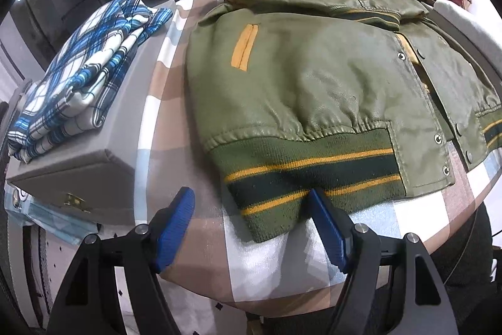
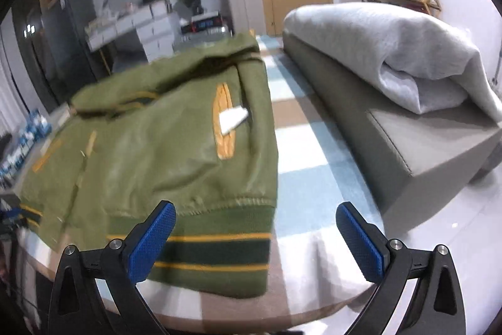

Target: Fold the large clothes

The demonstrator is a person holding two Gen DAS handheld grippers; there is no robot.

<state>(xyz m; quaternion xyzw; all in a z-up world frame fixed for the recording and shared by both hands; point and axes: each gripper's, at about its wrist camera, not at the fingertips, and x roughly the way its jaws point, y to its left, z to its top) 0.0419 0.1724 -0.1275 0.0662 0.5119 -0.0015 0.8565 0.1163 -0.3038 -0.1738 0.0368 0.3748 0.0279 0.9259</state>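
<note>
In the left wrist view, the left gripper (image 1: 251, 203) sits at the bottom centre of the frame, tilted steeply down toward the table. Its blue fingers (image 1: 174, 228) stand apart, and the knit hem of the green jacket (image 1: 313, 90) reaches in between them. The right-hand pad looks to touch the hem's edge, but nothing is pinched.

In the right wrist view, the right gripper (image 2: 255, 237) fills the bottom of the frame, angled down less steeply. Its jaws are spread wide with nothing clamped; the striped hem lies beneath the left pad and checked tablecloth (image 2: 307, 184) shows in the gap.

The jacket lies flat on the tablecloth across the middle of both views, sleeves folded in near the collar at the top. A white slip (image 2: 233, 118) pokes from its yellow-trimmed pocket.

At the left of the left wrist view, a grey box (image 1: 72, 175) with a brass clasp carries a folded blue plaid garment (image 1: 81, 68) on its lid. At the right of the right wrist view, a second grey box (image 2: 408, 140) bears a folded pale grey garment (image 2: 392, 46). The jacket's far edge is blurred here, so finer folds cannot be read.
</note>
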